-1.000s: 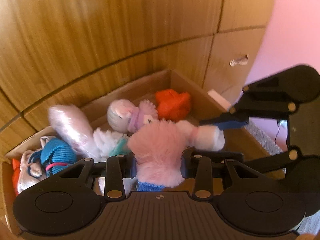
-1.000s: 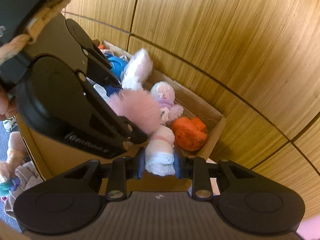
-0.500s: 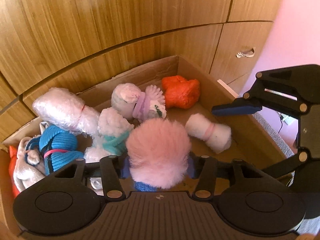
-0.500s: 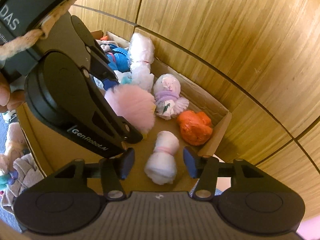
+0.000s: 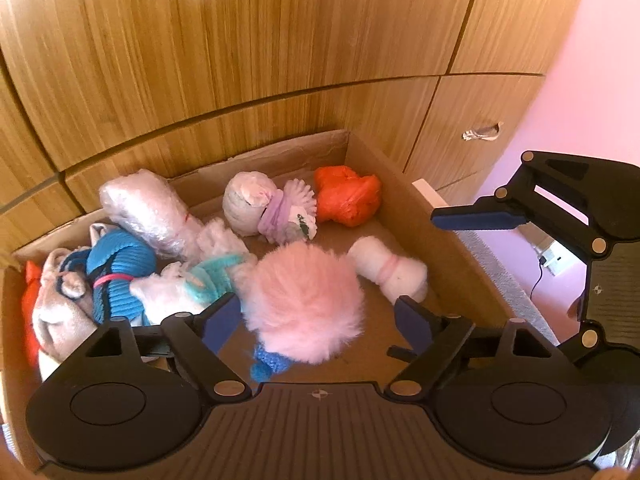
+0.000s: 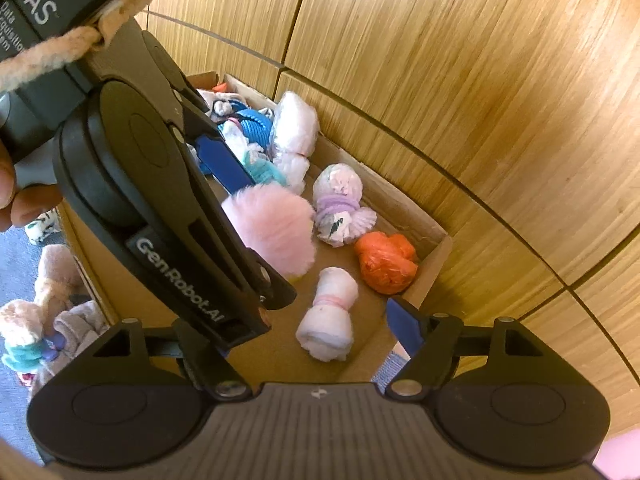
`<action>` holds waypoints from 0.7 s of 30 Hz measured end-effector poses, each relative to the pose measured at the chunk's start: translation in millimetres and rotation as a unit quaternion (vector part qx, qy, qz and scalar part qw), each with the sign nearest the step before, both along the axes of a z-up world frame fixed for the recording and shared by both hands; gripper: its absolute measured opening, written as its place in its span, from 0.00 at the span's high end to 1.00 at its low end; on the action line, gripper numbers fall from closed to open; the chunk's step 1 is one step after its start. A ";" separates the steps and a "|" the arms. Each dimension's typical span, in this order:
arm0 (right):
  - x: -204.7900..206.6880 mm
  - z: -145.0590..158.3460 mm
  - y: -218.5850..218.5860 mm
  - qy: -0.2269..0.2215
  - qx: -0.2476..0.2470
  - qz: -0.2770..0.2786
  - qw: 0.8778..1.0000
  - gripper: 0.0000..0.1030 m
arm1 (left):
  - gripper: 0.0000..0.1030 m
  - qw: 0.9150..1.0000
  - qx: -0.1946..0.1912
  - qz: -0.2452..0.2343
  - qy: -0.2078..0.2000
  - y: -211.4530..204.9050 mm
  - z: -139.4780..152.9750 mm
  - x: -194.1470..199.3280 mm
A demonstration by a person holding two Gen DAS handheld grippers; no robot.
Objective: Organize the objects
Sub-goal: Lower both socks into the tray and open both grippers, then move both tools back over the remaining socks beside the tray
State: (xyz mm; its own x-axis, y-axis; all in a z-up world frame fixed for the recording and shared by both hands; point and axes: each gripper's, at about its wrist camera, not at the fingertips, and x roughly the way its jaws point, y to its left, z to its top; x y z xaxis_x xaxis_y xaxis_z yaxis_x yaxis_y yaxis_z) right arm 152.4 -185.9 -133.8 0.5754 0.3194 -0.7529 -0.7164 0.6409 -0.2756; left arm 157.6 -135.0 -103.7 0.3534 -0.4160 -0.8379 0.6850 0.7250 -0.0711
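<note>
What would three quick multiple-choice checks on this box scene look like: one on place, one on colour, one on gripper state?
1. Where does the white roll lie?
A. on the carpet
B. in the cardboard box
C. on a shelf

2. What colour is the bundle in the box's far corner?
A. orange
B. green
C. black

3. How is the left gripper?
A. shut on the white roll
B. shut on nothing
C. open over the pink fluffy ball

Answers: 1 B, it rests on the box floor; 2 A, plainly orange; 3 C, its pads stand clear either side of the ball.
</note>
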 end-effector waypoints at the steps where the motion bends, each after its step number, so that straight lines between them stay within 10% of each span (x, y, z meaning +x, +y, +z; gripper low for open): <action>1: -0.9 0.6 -0.3 -0.002 0.000 -0.001 1.000 0.28 | 0.12 1.000 0.000 0.000 -0.002 0.4 2.0 -1.0; 21: -63.9 39.7 -12.1 -0.032 0.060 -0.018 0.998 0.20 | 0.01 0.995 -0.067 0.074 -0.024 108.1 47.3 -58.6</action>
